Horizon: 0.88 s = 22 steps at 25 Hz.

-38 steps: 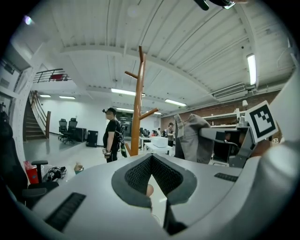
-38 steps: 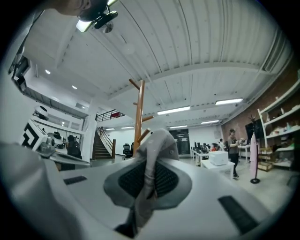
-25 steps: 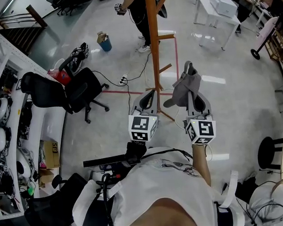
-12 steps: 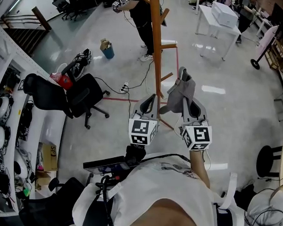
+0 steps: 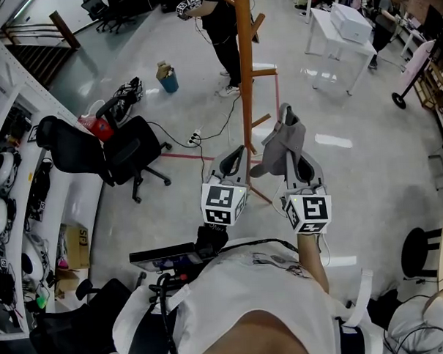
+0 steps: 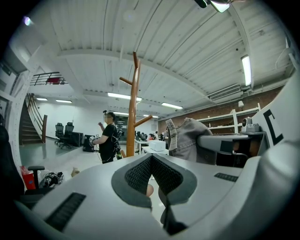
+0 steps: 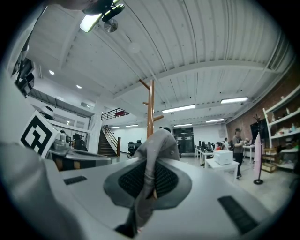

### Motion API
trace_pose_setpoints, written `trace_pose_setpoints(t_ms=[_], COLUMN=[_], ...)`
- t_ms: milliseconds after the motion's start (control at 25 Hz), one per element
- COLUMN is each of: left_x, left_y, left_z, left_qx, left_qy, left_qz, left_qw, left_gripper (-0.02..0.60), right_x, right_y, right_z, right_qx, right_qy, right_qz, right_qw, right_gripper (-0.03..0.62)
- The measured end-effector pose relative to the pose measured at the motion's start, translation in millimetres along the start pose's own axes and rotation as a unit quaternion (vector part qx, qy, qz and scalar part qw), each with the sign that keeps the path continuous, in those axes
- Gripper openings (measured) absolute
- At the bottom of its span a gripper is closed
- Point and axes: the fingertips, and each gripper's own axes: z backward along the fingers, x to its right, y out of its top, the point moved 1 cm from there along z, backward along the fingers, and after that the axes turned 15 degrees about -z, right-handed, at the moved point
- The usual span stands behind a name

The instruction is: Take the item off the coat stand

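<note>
The orange wooden coat stand (image 5: 245,76) rises from the floor just beyond both grippers. My right gripper (image 5: 299,160) is shut on a grey cap (image 5: 284,142), which is held off the stand to the right of the pole. In the right gripper view the cap's fabric (image 7: 157,143) is pinched between the pads and droops over them, with the coat stand (image 7: 150,108) behind it. My left gripper (image 5: 233,156) is shut with nothing in it, close to the left of the cap. The left gripper view shows the cap (image 6: 187,140) to its right and the coat stand (image 6: 133,117) ahead.
A black office chair (image 5: 125,147) stands to the left, with cables and a red tape line (image 5: 198,146) on the floor near the stand's base. A person (image 5: 218,22) stands behind the stand. A white table (image 5: 339,24) is at the far right, a black stool (image 5: 422,248) at the near right.
The head view has shifted a little. The right gripper and the cap sit slightly lower and to the left. The hold on the cap is unchanged, and the left gripper has barely moved.
</note>
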Motion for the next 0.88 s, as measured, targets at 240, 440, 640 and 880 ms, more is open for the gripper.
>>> trace_pose_setpoints(t_ms=[240,440,640,880], left_x=[-2.2,-2.5,-5.1,-3.1], left_y=[-3.1,-3.4,-4.9,-6.8], left_z=[1.0,0.6,-0.7,-1.3], left_qx=[-0.001,-0.001,-0.005,-0.008], left_qy=[0.000,-0.003,0.000,-0.001], left_qz=[0.000,0.000,0.001,0.001], left_qw=[1.0000,1.0000,1.0000,1.0000], left_gripper=[0.003,0.003,0.003,0.003], right_x=[-2.0,-4.0,-2.4,-0.9], right_y=[-4.4,-6.9,-5.8,-9.3], right_z=[-1.6,-3.4,-5.3,-5.2], right_qx=[-0.001,-0.003,-0.002,-0.006], right_qy=[0.000,0.002,0.002,0.001], right_qz=[-0.004,-0.004,-0.005,-0.006], right_qw=[1.000,1.000,1.000,1.000], right_gripper=[0.025,0.025,0.023,0.023])
